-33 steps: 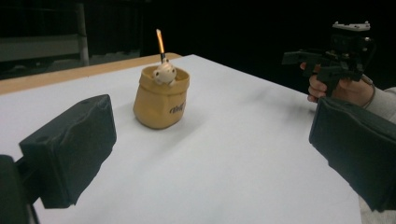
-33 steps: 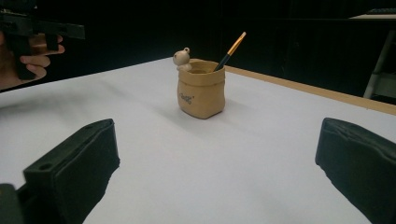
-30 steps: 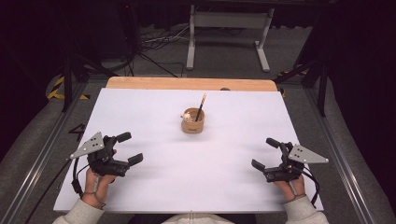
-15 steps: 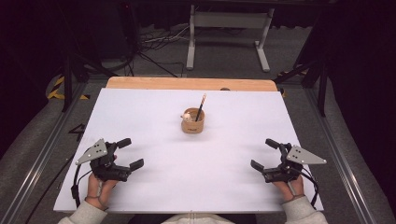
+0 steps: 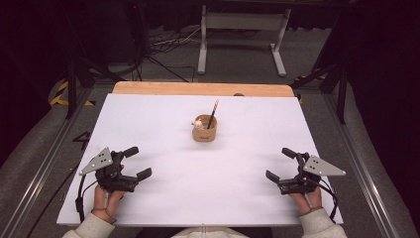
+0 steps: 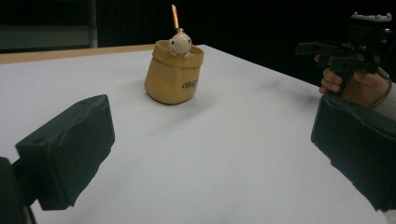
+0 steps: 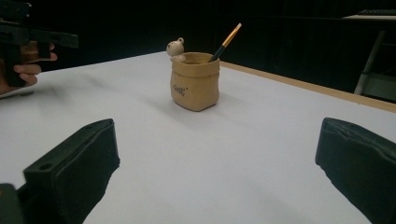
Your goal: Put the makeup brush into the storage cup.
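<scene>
Tan pot (image 5: 204,132) with its pencil (image 5: 213,114) sits at twelve o'clock — I'd bring my right gripper (image 5: 281,166), jaws wide like the left gripper's (image 5: 138,162), in slowly and pinch the pencil high.

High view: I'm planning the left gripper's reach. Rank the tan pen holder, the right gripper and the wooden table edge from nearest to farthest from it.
From the left gripper:
1. Tan pen holder, table centre.
2. Right gripper, across the near side.
3. Wooden table edge, along the far side, is too close to the right gripper's distance to call.

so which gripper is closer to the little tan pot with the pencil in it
Left, slightly. The left gripper sits toward the person and left of the pot; the right gripper sits toward the person and right of it, a bit farther off. Both are open.
</scene>
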